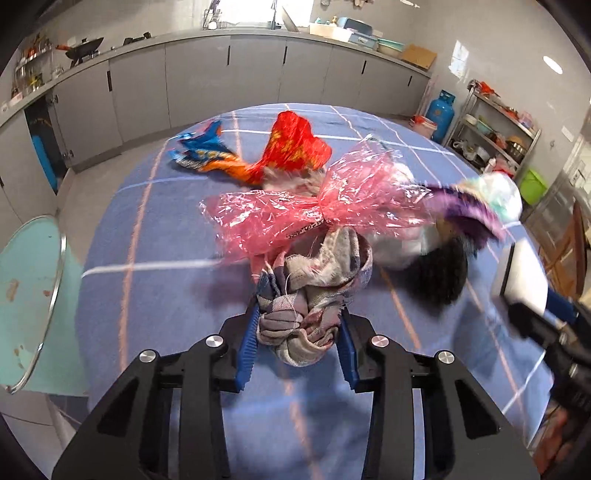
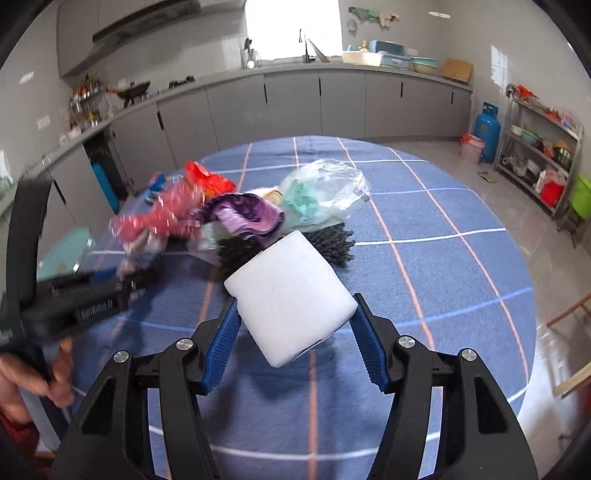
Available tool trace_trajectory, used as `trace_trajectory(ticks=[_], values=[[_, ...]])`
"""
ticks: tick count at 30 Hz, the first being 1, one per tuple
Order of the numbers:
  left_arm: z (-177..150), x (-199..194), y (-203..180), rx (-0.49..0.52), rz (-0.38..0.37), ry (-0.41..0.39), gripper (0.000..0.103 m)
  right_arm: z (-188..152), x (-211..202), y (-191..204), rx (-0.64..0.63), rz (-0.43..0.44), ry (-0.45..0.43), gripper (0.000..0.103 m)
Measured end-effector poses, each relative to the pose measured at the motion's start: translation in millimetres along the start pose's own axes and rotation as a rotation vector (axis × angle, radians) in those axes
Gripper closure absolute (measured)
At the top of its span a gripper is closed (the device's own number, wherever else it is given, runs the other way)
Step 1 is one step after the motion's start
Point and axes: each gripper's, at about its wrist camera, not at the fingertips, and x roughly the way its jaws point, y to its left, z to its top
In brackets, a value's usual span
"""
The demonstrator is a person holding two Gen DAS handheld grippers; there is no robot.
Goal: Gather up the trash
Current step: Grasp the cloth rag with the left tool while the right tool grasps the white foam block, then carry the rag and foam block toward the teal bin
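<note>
One clear plastic bag (image 2: 328, 184) holds crumpled teal scraps (image 2: 301, 199)

We see grey cabinets (image 2: 288, 107) lining the pale walls under a bright window (image 2: 291, 27). A blue gas cylinder (image 2: 487, 133) stands beside a metal shelf rack (image 2: 541, 155) on our light floor.

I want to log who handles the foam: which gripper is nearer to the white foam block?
Right. The right gripper has the white foam block between its fingers. The left gripper is apart from it, closed on a crumpled cloth.
</note>
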Motion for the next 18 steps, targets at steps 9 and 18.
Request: trace_trajectory(ticks=[9, 18], values=[[-29.7, -37.3, 14.5, 0.090, -0.050, 0.021, 0.065, -6.7, -6.8, 21.0, 0.023, 0.025, -0.012, 0.043], [-23.8, -90.4, 20.0, 0.086, -0.204, -0.086, 0.065, -9.4, -16.0, 30.9, 0.031, 0.026, -0.034, 0.043]])
